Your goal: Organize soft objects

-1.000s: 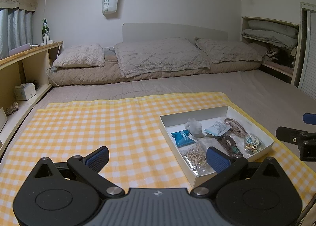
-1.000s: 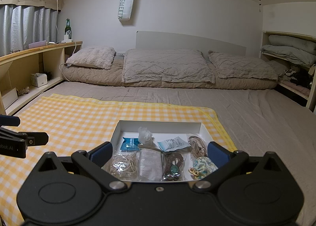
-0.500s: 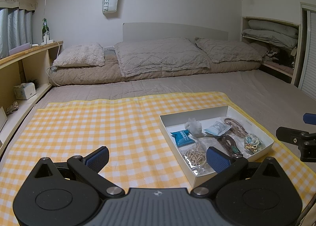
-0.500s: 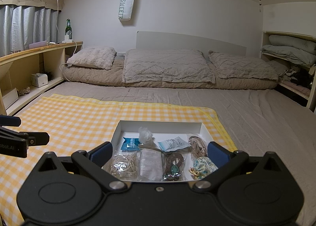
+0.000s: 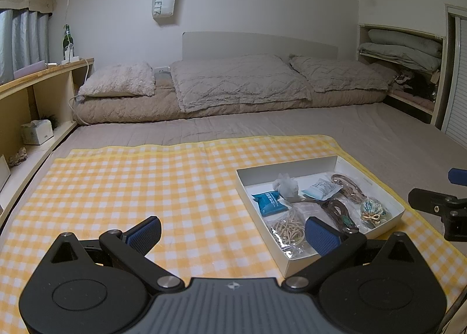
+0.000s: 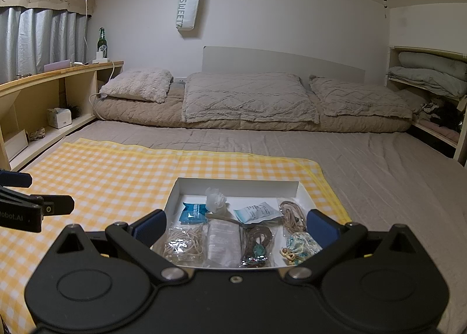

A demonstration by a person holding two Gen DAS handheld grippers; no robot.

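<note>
Open room: I see the yellow checked cloth [image 5: 146,188] spread flat on the grey bed cover [image 6: 379,164], with a wide bare stretch of cloth to the left of the box.
Cloth edges: its far edge lies well short of the pillows [image 5: 233,80]; in the right wrist view its right edge runs just beside the box.
Left border: a wooden shelf unit [image 5: 35,94] lines the left side of the bed.
Box: the white shallow box [image 6: 239,185] sits on the right part of the cloth, open on top, low walls all round.
Far row in box: a blue packet [image 6: 192,212], a crumpled clear wrap [image 6: 216,201] and a pale blue-white sachet [image 6: 255,212].
Near row in box: a clear bag of tan bands [image 6: 182,243], a flat clear packet [image 6: 223,242], a bag of dark brown cord [image 6: 258,242], and a small bundle with teal and yellow pieces [image 6: 299,246].
Far right corner of box: a coil of light brown cord [image 6: 292,215].
Left gripper [image 5: 233,231]: I hold it low over the near cloth, left of the box; fingers spread wide, nothing between them.
Right gripper [image 6: 236,223]: I hold it at the box's near wall, aimed across it; fingers spread wide either side of the near row, gripping nothing.
</note>
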